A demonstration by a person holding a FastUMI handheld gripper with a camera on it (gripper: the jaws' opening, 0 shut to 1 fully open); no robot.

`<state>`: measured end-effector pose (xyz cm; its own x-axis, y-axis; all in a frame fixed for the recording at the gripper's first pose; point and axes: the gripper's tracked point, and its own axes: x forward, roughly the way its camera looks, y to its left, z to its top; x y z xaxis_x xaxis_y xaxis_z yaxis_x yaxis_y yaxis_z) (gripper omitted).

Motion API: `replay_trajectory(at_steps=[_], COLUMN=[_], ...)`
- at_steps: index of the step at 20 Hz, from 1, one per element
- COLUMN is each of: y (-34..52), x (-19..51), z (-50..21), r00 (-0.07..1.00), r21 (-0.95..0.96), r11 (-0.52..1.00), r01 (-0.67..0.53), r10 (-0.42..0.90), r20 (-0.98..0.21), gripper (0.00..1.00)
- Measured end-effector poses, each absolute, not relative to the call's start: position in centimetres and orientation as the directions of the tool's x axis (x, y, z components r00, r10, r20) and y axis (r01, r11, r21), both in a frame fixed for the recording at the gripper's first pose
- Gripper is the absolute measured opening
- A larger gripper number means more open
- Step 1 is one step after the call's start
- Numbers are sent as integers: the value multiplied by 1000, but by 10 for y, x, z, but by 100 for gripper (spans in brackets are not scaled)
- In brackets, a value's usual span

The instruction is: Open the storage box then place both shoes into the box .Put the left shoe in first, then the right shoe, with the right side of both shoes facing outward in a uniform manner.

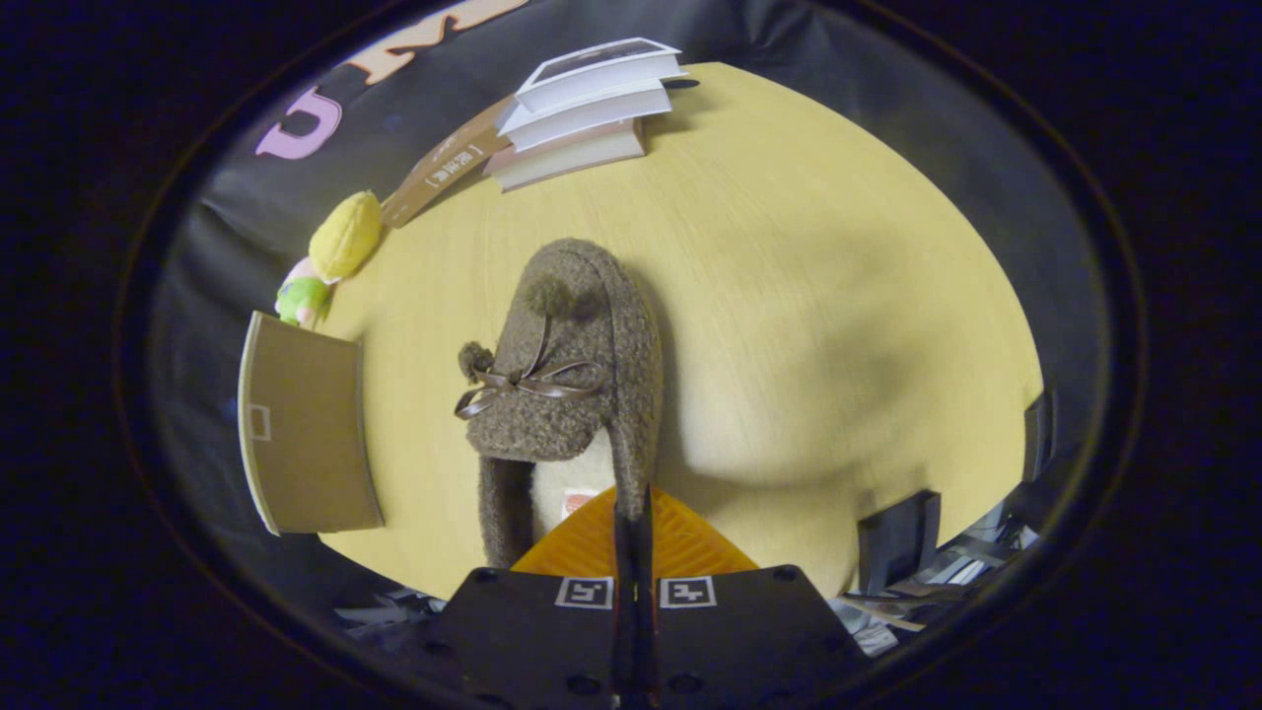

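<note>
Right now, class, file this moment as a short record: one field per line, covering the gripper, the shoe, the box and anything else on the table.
gripper: gripper, fingers closed together on the side wall of the shoe's opening
shoe: brown fuzzy slipper with bow and pompoms, toe pointing away from the fingers
box: brown cardboard box, beside the slipper; whether it is open cannot be told
table: round yellow wooden table
other items: stack of books at the far edge; plush toy beyond the box

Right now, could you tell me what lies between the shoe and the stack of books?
Only bare tabletop in the gripper view, between shoe and stack of books.
</note>
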<state>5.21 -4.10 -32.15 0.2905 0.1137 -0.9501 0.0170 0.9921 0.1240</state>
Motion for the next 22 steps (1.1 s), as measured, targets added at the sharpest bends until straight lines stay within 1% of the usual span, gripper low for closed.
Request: replay_trajectory(at_steps=[6,11,13,18,20,22], y=[15,88,126,236,274,303], x=[55,51,44,17,8,2], z=[-271,-221,-206,-176,-176,-189], r00=[353,365,338,209,166,133], r21=[266,369,408,537,561,556], r11=[964,926,905,816,792,788], r01=[5,-82,-121,-215,-242,-264], r10=[247,372,424,576,603,601], r20=[-903,-853,-841,-790,-780,-788], gripper=[3,4,3,3,3,3])
